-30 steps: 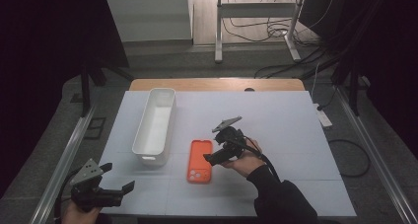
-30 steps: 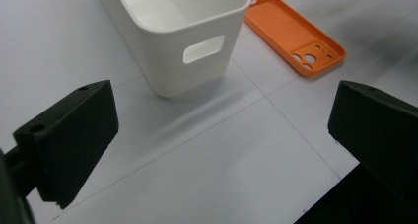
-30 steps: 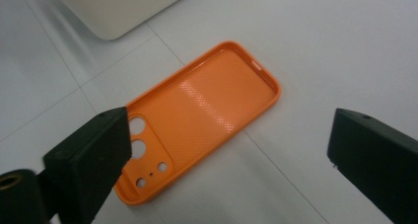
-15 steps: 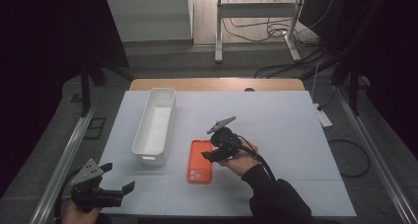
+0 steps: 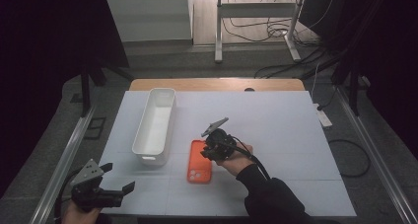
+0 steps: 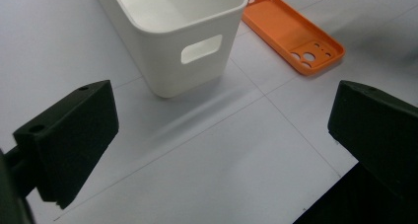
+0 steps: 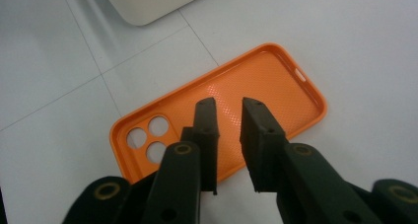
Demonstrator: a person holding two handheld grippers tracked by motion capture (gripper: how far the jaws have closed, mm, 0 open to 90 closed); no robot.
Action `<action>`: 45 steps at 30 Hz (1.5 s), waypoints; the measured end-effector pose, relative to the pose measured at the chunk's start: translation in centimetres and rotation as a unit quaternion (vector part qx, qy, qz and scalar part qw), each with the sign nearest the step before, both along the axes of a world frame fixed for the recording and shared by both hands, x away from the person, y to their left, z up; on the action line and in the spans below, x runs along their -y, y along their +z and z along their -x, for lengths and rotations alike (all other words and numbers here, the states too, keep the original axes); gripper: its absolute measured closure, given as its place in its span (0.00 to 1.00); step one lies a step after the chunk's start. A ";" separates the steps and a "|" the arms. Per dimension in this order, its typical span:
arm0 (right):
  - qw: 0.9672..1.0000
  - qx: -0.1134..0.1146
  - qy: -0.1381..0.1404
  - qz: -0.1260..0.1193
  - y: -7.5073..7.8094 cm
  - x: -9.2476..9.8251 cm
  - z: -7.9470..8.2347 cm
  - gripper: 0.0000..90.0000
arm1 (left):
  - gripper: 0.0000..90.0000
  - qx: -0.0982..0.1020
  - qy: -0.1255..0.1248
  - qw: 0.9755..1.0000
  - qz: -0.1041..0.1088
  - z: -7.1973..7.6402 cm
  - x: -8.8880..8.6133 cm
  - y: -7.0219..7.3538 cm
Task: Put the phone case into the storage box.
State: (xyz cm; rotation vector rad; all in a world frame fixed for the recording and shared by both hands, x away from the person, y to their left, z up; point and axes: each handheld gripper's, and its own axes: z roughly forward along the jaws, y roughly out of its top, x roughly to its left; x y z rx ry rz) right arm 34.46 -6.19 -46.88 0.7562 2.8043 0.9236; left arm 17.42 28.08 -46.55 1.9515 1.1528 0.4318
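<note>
Over orange case [image 7: 231, 110], R hand [image 5: 235, 160] low

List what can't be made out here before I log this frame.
- Whether the right claw pinches the orange phone case's near rim or only hovers: right gripper view, its jaws have just been closing and cover that rim.
- Same contact in the high view: gripper body and hand sit over it.
- White bin's far end: cut by the left gripper view's top edge.
- Left claw is open over bare table.
</note>
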 end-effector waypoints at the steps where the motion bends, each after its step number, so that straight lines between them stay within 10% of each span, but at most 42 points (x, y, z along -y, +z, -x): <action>1: 1.000 0.001 0.003 0.001 -0.1 -0.1 0.0 0.91 | 0.00 0.000 0.000 1.000 0.000 0.0 0.0 0.0; 45: 0.999 -0.017 -0.003 0.028 -4.4 0.0 -1.1 0.99 | 0.00 -0.002 -0.001 1.000 -0.002 0.0 0.1 0.0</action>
